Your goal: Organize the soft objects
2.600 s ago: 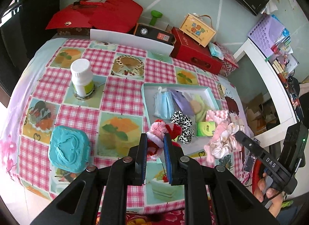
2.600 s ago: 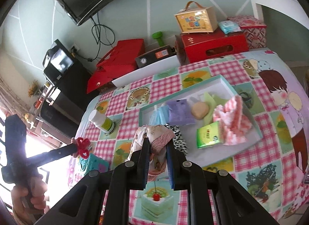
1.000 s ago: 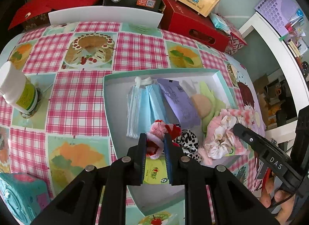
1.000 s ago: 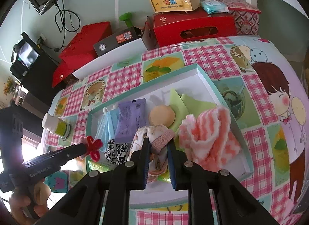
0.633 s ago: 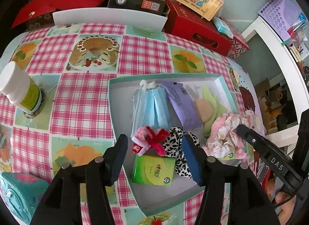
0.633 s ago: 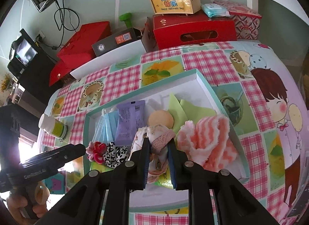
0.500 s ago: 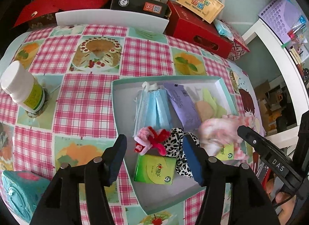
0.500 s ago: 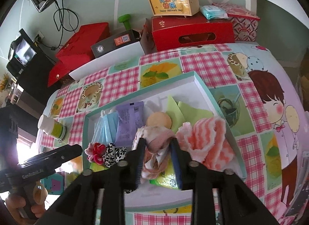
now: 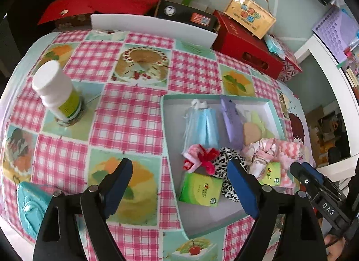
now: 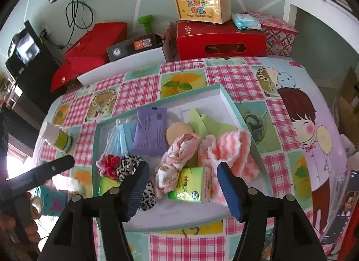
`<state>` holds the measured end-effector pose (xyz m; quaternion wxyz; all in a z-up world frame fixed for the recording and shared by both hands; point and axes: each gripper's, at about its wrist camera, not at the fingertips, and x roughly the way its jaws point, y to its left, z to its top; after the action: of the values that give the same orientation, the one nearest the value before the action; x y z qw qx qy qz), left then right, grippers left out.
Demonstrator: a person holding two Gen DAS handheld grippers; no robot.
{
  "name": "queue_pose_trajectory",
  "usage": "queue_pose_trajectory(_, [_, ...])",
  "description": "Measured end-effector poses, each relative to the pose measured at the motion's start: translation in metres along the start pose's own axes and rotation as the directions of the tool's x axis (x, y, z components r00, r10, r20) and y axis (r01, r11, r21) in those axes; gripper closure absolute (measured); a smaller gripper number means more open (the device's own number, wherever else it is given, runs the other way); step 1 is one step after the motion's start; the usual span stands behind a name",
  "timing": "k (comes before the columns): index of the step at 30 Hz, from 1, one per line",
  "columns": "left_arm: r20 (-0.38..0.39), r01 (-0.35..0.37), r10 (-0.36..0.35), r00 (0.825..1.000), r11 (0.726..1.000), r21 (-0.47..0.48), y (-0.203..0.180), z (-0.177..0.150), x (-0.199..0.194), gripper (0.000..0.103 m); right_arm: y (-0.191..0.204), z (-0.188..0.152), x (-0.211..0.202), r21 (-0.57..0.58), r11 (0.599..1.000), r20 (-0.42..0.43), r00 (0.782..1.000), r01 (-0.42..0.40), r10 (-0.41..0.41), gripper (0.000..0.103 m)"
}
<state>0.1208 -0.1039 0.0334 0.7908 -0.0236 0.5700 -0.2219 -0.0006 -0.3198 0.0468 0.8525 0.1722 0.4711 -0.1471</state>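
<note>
Both grippers are empty right now. My left gripper (image 9: 179,184) has its fingers spread wide, hanging over the near-left corner of the teal-rimmed tray (image 9: 165,131), and my right gripper (image 10: 182,184) is just as wide, poised over the tray's near side.

The soft things are all in the tray. The pink-and-red scrunchie (image 9: 199,160) lies just beside the leopard-print scrunchie (image 9: 226,155), touching it, with the blue face masks (image 9: 203,126) behind. From the right wrist view, the floral scrunchie (image 10: 177,160) is draped over a green tissue pack (image 10: 190,183), leaning against the pink striped cloth (image 10: 228,151). A second green tissue pack (image 9: 200,190) sits at the near-left end, and a purple packet (image 10: 151,134) and a round tan puff (image 10: 179,133) lie further back.

Here's my worry: the pile on the right end is heaped, not flat. The striped cloth bulges up to the tray's right wall, and I reckon a nudge from my right fingers could tip it over the rim onto the checked tablecloth (image 9: 125,122). The floral scrunchie looks loosely perched too, so brushing it might roll it off the tissue pack.

On my left side, the white bottle (image 9: 57,92) stands upright, well apart from the tray, but a careless sweep that way could topple it. The turquoise item (image 9: 31,207) sits near my left finger; whether it's soft and belongs in the tray, I can't tell from here.
</note>
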Motion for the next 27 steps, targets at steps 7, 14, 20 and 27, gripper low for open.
queue_pose_trajectory(7, [-0.005, -0.03, 0.03, 1.0, 0.999, -0.028, 0.012, -0.01, -0.008, 0.015, 0.011, -0.013, -0.006, -0.037, 0.998, -0.005, 0.999, 0.049, -0.049, 0.013])
queue_pose_trajectory(14, [0.057, -0.098, 0.1, 0.993, 0.995, -0.031, 0.022, -0.024, -0.024, 0.006, 0.016, -0.028, -0.013, -0.059, 0.992, 0.004, 0.994, 0.11, -0.11, 0.0])
queue_pose_trajectory(20, [0.084, -0.114, 0.117, 0.99, 0.993, -0.044, 0.031, -0.036, -0.039, 0.002, 0.021, -0.04, -0.023, -0.069, 0.99, 0.005, 0.993, 0.121, -0.121, 0.0])
queue_pose_trajectory(27, [0.113, -0.094, 0.102, 0.988, 0.993, -0.073, 0.043, -0.054, -0.051, 0.002, 0.029, -0.056, -0.031, -0.076, 0.99, 0.006, 0.993, 0.12, -0.12, 0.0])
